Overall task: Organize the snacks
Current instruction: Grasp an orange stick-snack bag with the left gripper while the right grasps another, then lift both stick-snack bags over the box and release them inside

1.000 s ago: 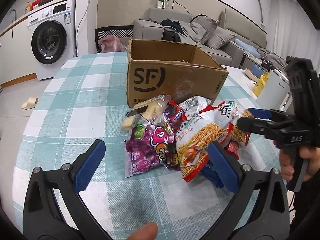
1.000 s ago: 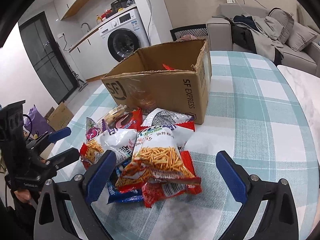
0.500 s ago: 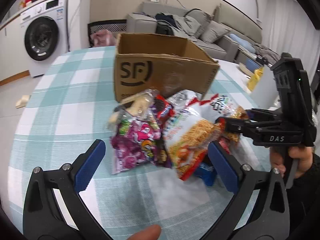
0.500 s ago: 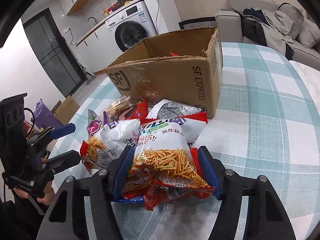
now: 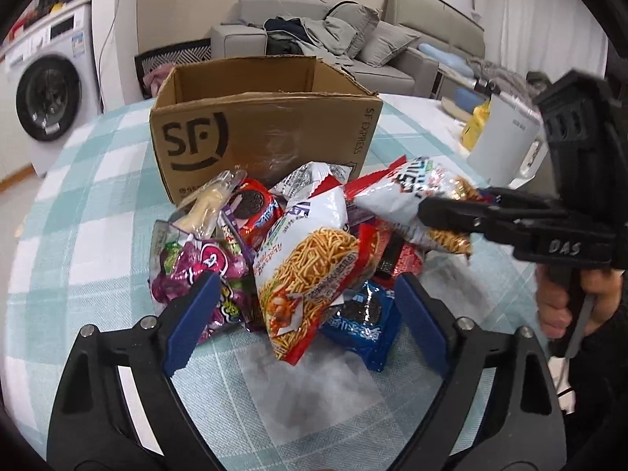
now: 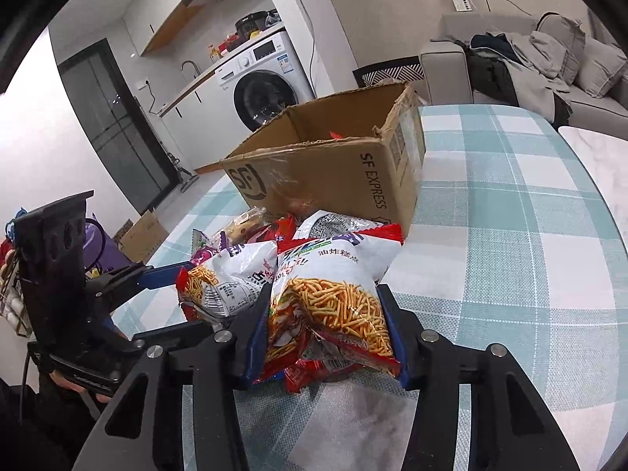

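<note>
the right gripper (image 6: 324,327) has just been closing and now pinches the noodle-snack bag (image 6: 329,306) atop the pile before the box (image 6: 333,168). light, puffy, crinkly; grip its lower edge gently. the left gripper (image 5: 306,325) has narrowed slightly, empty, straddling a second bag (image 5: 310,263).

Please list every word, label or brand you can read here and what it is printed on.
"SF": cardboard box front.
"SF EXPRESS": box side.
"DAS": right gripper body.
"油炸糕点": fried-stick snack bag.
Other packet print and washing machine labels: too small or blurred.
</note>
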Demonstrator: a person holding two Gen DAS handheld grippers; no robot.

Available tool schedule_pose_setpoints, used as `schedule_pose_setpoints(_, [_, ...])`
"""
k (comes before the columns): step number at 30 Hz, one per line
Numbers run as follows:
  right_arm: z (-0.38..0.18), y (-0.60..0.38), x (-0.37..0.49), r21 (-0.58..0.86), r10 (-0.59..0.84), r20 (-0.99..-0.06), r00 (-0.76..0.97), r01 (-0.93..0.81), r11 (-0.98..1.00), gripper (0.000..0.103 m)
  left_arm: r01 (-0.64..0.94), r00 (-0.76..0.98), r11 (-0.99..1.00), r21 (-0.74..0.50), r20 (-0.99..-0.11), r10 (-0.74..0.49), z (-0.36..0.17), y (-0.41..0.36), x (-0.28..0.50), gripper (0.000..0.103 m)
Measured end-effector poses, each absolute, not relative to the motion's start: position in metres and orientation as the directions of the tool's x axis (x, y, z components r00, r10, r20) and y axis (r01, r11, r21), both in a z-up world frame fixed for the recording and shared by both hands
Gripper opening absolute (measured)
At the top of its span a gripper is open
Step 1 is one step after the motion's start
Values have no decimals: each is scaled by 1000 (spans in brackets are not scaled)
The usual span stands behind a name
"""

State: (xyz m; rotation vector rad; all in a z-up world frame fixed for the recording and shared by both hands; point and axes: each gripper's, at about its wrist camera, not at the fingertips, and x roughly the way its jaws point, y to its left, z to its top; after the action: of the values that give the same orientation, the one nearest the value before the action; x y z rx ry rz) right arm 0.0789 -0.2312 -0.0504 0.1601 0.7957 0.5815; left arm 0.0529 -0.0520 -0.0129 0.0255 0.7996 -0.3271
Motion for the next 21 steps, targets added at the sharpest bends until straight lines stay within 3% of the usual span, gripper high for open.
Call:
schedule_pose_setpoints(6, [-49, -238, 75, 357, 550, -620, 560, -422, 833, 50, 314, 692, 948, 58, -697, -187, -15, -76, 53, 73])
schedule_pose_setpoints(9, [-49, -240, 73, 361, 550, -621, 559, -419, 833, 50, 328, 676, 943, 47, -709, -199, -20, -81, 57, 55])
schedule_pose_setpoints(13, [-49, -242, 72, 361, 548, -620, 562, -416, 835, 50, 343, 683, 939, 9, -689, -243, -17, -80, 54, 44])
schedule_pose_setpoints(21, [-41, -244, 67, 358, 552, -591, 588, -422, 833, 50, 328, 688, 936, -125, -648, -327, -6, -55, 49, 33])
